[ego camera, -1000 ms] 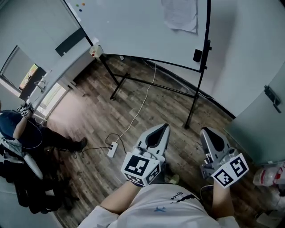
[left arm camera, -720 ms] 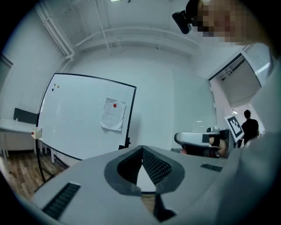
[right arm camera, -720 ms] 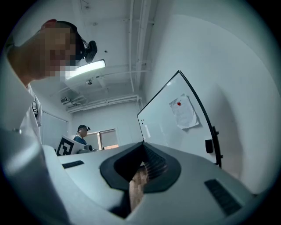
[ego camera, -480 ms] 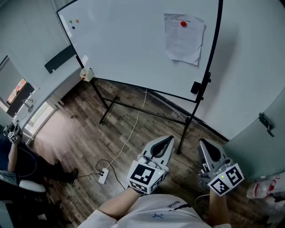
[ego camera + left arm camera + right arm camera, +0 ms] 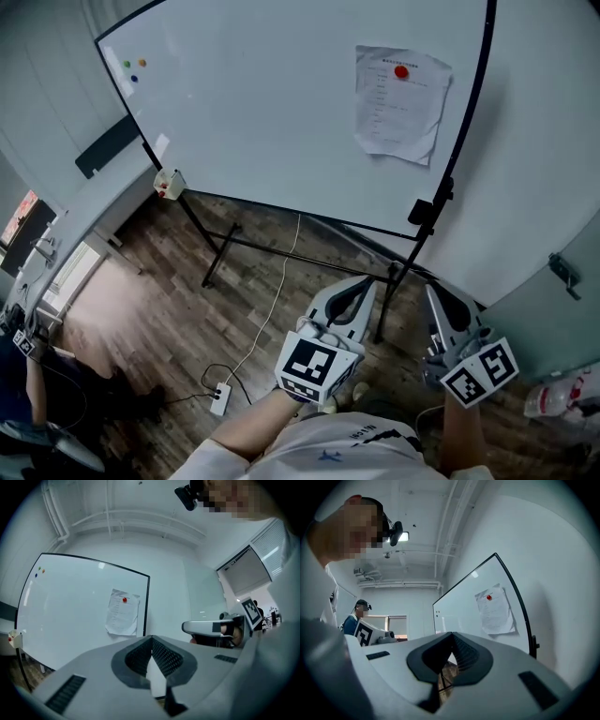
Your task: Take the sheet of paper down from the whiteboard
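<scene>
Facing the whiteboard (image 5: 253, 112) from a few steps back, a person holds two grippers low in front of the body, both pointed toward the board and both well apart from it. The left gripper (image 5: 364, 281) has its jaws pressed together with nothing between them. The right gripper (image 5: 432, 291) is likewise closed and empty.

The sheet of paper (image 5: 401, 105) hangs on the board's right-hand part, just inside the black frame post (image 5: 473, 103). A red magnet (image 5: 401, 71) pins it at its top middle. Its long axis runs upright, from 12 to 6 o'clock.

In the head view the sheet lies at about 12 o'clock from the pair of grippers, above the gap between them. That puts it at roughly 1 o'clock from the left gripper and 11 o'clock from the right. In the left gripper view it sits near 11 o'clock above the jaw tips, and in the right gripper view near 1 o'clock.

Neither hand looks clearly nearer, though the right stands a shade closer to the frame post beside the sheet. The coming move appears to turn on that high, straight-ahead bearing. It calls for a reach forward and up toward 12 o'clock, with the jaws parted before they meet the sheet's lower edge or the magnet
</scene>
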